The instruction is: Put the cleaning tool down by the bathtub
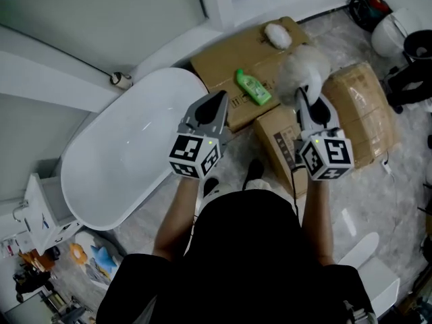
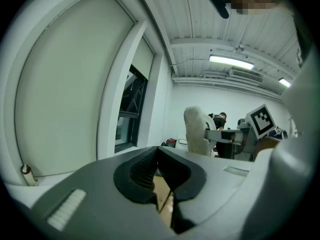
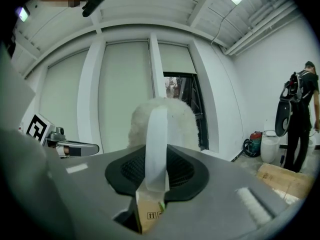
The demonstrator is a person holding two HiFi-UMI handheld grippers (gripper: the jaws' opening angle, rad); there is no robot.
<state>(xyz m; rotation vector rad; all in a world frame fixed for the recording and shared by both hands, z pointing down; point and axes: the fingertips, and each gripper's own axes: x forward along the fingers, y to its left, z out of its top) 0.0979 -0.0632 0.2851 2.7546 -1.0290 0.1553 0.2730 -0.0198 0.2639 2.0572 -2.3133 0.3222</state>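
- The right gripper [image 1: 302,94] is clamped on the cleaning tool [image 1: 301,69]. In the right gripper view, the jaws of this gripper [image 3: 156,160] pinch the tool's flat white handle band between the dark pads.
- The tool's fluffy white head [image 3: 182,124] stands upright just beyond the jaw tips, at 12 o'clock from them.
- In the head view the tool sits at about 1 o'clock from frame centre. It is held over the cardboard boxes [image 1: 364,110] and touches none of them that can be seen.
- The left gripper [image 1: 219,100] is pressed together. In the left gripper view its pads meet at the tips [image 2: 157,151], with nothing between them.
- From the left gripper view, the tool [image 2: 196,131] shows at 2 o'clock, beside the right gripper's marker cube.
- The white bathtub [image 1: 121,160] lies at 9 o'clock from the left gripper, running from 11 to 7 o'clock across the left of the frame. The tool is well apart from it, with the left gripper between the two.
- A green bottle [image 1: 253,88] lies on a flat cardboard box [image 1: 229,56] at 12 o'clock, between the two gripper tips.
- A second white fluffy object [image 1: 277,35] rests on that box, at 11 o'clock from the held tool.
- A person in dark clothing [image 3: 300,119] stands at 3 o'clock in the right gripper view.
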